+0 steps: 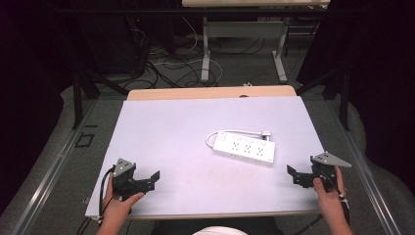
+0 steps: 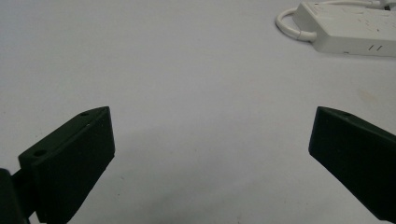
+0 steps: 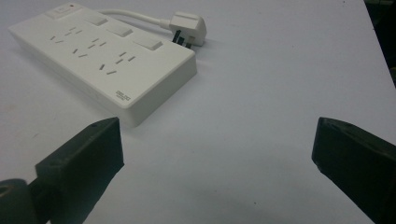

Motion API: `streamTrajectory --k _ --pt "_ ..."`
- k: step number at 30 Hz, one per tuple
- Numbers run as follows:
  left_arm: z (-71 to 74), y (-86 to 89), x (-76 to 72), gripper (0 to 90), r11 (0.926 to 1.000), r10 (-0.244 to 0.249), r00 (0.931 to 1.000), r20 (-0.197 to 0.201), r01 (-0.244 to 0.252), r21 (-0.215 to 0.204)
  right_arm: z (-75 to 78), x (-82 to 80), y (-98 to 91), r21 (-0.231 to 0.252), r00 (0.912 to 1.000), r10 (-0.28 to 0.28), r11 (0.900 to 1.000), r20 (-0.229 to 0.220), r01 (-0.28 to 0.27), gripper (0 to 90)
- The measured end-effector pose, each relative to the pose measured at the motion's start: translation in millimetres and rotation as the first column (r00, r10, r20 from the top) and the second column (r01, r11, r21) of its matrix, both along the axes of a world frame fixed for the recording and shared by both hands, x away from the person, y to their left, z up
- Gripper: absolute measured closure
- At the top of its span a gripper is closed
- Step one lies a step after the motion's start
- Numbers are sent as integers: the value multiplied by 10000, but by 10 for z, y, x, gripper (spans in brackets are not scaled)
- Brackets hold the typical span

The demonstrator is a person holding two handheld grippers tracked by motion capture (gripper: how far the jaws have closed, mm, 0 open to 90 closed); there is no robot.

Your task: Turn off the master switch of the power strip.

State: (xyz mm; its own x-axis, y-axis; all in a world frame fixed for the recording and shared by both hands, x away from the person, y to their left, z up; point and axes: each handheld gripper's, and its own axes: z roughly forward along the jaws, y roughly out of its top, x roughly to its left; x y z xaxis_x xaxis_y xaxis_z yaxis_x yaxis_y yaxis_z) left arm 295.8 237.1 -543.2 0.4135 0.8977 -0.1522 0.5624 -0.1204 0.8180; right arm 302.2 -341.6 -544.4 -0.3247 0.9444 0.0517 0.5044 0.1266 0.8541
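On the pale table (image 1: pixel 161 127), a white power strip (image 1: pixel 243 147) lies right of centre, cord looped behind. Rigid, light, smooth plastic; best gripped across its long edges. Left gripper (image 1: pixel 155 177) and right gripper (image 1: pixel 290 172) wait wide open, empty.

A white power strip (image 1: pixel 243 147) lies flat, sockets up, right of centre on the tabletop (image 1: pixel 166 127). Its cord loops at the left end. Its plug (image 1: pixel 265 132) rests just behind it.
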Motion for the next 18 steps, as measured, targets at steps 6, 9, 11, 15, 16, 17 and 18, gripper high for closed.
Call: streamTrajectory --k 6,9,11,15,16,17,18 --pt "-2 -4 3 4 10000 30 10000 7 -30 -52 -53 18 -84 241 9993 -199 9995 -326 207 28" --pt "0 0 2 4 10000 -39 10000 -4 39 45 -81 23 -111 238 9988 -454 9987 -181 459 28" --pt "-2 -2 4 4 10000 -44 10000 -3 44 17 -102 26 -125 296 9982 -598 9978 -78 601 29" --pt "-2 -4 2 5 10000 -38 10000 -10 38 3 -109 3 -162 274 9976 -574 9979 -398 585 30" --pt "1 1 3 4 10000 -62 10000 -20 62 43 -118 5 -160 275 9974 -645 9975 -324 654 30" --pt "0 -2 3 4 10000 -22 10000 -5 22 -8 -120 2 -159 275 9972 -658 9974 -356 668 30" --pt "1 2 2 4 10000 -45 10000 -14 45 25 -122 4 -165 228 9975 -623 9977 -332 631 30"
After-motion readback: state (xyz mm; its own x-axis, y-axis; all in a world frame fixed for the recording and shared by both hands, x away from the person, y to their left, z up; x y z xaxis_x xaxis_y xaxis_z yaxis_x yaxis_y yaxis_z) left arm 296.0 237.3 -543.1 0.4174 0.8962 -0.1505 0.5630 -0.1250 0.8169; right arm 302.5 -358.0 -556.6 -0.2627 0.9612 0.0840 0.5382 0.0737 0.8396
